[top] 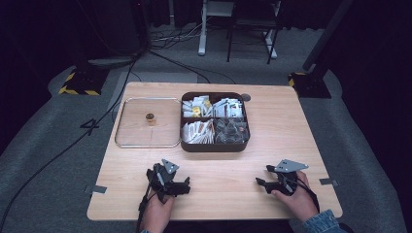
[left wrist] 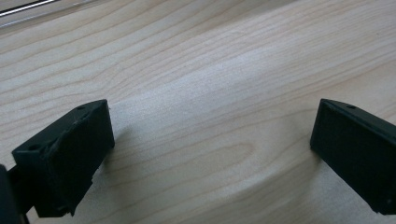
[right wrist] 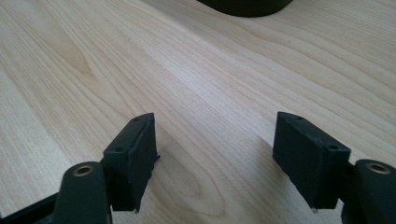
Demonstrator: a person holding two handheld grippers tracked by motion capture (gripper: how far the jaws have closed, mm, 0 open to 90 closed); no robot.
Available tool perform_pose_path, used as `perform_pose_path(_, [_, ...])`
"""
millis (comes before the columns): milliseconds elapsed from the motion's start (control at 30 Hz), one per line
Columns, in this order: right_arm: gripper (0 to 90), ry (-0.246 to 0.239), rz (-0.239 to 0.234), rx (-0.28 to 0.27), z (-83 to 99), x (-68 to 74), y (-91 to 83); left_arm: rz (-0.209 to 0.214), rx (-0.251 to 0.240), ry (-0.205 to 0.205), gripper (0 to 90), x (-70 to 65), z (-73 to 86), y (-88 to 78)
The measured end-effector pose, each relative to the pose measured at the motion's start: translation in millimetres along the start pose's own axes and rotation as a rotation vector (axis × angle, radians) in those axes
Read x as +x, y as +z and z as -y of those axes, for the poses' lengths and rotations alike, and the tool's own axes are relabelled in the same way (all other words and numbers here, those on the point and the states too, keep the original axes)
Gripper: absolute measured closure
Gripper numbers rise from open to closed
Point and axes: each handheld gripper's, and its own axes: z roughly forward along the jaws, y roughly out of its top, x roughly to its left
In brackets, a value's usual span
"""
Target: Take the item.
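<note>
A dark four-part box point(top: 214, 145) stands at the middle of the wooden table point(top: 272, 131), holding several paper sachets and wrapped items. Left of it lies a clear lid point(top: 131, 131) with a metal rim and a small brass knob point(top: 150, 118). My left gripper point(top: 185, 186) rests near the front edge at the left, jaws wide apart over bare wood point(left wrist: 210, 140). My right gripper point(top: 262, 176) rests at the front right, also open with nothing between its jaws point(right wrist: 215, 149). The dark box's edge point(right wrist: 245, 7) shows at the top of the right gripper view.
Two strips of grey tape point(top: 98, 189) mark the table's side edges. Cables point(top: 58, 155) run over the grey floor at the left. Stand bases with yellow-black tape point(top: 77, 85) and a white desk leg point(top: 202, 29) stand beyond the table.
</note>
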Motion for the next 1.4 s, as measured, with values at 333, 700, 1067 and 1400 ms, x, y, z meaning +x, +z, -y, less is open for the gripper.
perform_pose_path(333, [30.5,-0.001,0.002,-0.001,-0.3,-0.2,0.5,0.046,0.004,0.058,0.0,10.6,-4.0,2.9])
perform_pose_path(700, [30.4,0.001,0.0,-0.001,-0.6,-0.4,0.7,0.079,-0.001,0.09,0.0,20.9,-9.9,8.1])
perform_pose_path(1067, [35.7,0.067,-0.02,0.035,-13.1,2.6,-0.2,0.075,0.002,0.09,0.0,21.6,-10.0,7.9])
perform_pose_path(1400, [42.0,0.062,-0.103,0.028,-47.7,-9.2,-18.5,0.069,0.001,0.082,0.0,20.8,-9.1,7.3])
